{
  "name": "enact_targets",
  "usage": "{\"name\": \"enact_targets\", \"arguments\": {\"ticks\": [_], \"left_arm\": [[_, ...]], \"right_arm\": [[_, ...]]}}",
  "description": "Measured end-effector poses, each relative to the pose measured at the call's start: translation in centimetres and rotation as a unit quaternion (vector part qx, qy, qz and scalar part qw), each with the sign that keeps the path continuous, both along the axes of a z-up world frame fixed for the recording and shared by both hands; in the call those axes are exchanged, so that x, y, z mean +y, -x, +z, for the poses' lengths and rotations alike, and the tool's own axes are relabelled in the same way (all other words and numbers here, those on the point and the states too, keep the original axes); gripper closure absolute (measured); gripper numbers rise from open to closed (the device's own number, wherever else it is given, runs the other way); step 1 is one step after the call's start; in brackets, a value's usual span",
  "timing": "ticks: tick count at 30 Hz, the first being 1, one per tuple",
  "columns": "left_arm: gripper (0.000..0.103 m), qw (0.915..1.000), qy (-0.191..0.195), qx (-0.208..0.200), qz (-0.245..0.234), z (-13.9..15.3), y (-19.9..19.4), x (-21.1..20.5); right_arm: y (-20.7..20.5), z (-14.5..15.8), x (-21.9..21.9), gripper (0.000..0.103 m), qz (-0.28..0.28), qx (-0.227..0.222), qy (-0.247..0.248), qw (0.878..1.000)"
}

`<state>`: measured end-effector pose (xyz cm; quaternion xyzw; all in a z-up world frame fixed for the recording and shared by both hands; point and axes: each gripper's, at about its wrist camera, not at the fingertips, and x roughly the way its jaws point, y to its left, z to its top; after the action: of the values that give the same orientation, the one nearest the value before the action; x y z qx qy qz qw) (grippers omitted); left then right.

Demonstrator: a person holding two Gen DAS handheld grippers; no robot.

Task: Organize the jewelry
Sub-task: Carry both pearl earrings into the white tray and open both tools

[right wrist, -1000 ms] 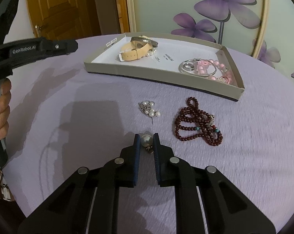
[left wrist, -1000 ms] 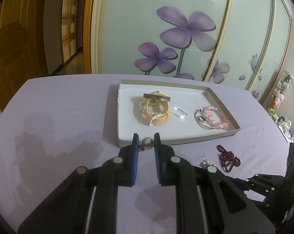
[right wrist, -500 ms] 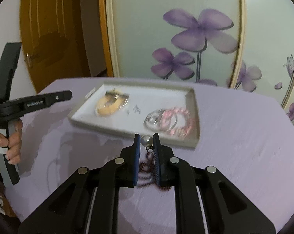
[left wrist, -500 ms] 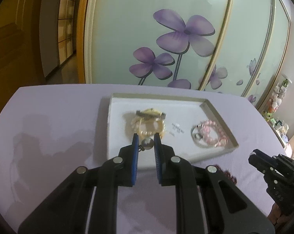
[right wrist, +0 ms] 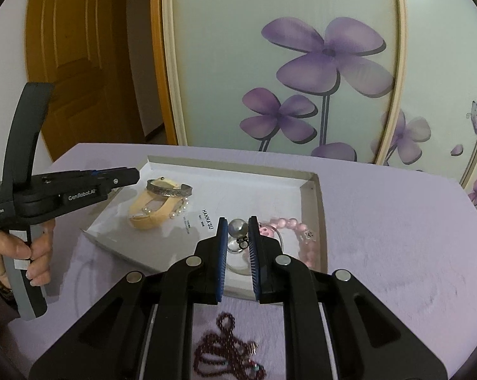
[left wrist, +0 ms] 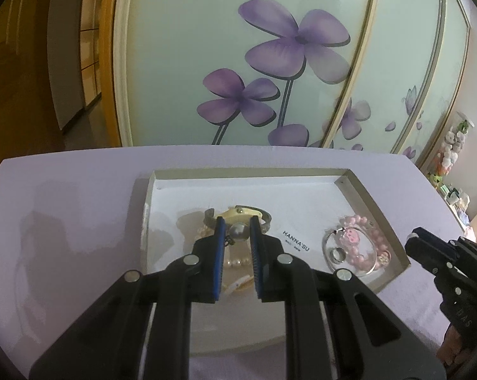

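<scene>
My left gripper is shut on a pearl earring and holds it above the white tray, over the cream strap and silver cuff. My right gripper is shut on a second pearl earring and holds it above the tray's near right part, over the pink bead bracelet. The cream strap with a pearl string lies at the tray's left. A dark red bead necklace lies on the lilac cloth below my right gripper.
The tray sits on a round table with a lilac cloth. The left gripper's body and the hand holding it show at the left of the right wrist view. Glass doors with purple flowers stand behind the table.
Both grippers have risen from the cloth with their pearl earrings and moved forward over the tray. The left is now over the cream strap, the right over the pink bracelet.
</scene>
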<state>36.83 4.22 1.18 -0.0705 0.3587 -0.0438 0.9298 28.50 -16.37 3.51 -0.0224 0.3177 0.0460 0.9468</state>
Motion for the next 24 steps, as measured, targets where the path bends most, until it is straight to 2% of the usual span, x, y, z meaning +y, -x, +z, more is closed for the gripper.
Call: {"name": "enact_targets", "arguments": {"ticks": [12,24], "left_arm": [[0.087,0.9997,0.009,0.015,-0.016,-1.5,-1.2,-0.5],[0.064,1.0000,0.006,0.005,-0.005,-1.1,-1.0,0.0]], "right_arm": [[-0.8,-1.0,0.2,0.089,-0.001,0.014,0.003,1.000],[-1.6,-1.5,0.3,0.089,0.001,0.024,0.007,1.000]]}}
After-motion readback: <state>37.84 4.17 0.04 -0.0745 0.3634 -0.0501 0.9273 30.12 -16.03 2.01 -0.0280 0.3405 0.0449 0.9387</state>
